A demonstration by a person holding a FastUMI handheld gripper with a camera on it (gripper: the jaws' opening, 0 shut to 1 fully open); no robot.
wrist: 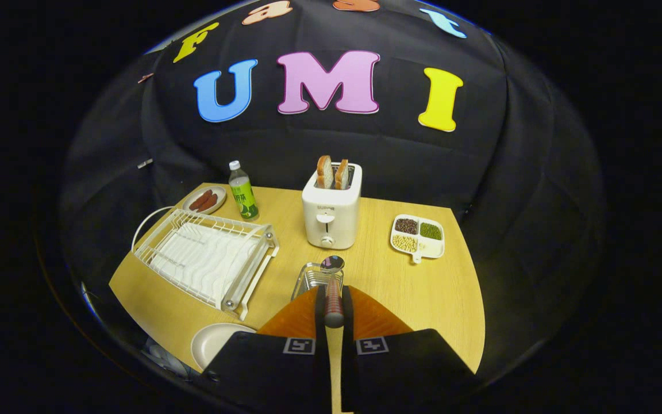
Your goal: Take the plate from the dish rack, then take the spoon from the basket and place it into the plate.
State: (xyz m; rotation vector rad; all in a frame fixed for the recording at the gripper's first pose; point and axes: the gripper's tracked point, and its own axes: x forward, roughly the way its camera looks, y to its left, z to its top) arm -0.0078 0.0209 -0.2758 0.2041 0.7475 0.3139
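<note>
Gripper view: my gripper [334, 305] has its two fingers pinched on one spoon [333, 287], handle clamped between them, bowl sticking up just ahead of the tips. Right beyond the tips I see one wire basket [308, 277], spoon bowl above it. One plate [214, 340] lies flat on the table [423, 287], beside the near corner of the gripper body, just in front of the dish rack [207, 259]. One rack, white, no dishes in it that I can make out. Further back: one toaster [331, 213] with two bread slices [333, 172] poking up, one green bottle [243, 197], one small dish [204, 200] with two sausages, one divided tray [418, 237] with four compartments, three holding beans or grains.
</note>
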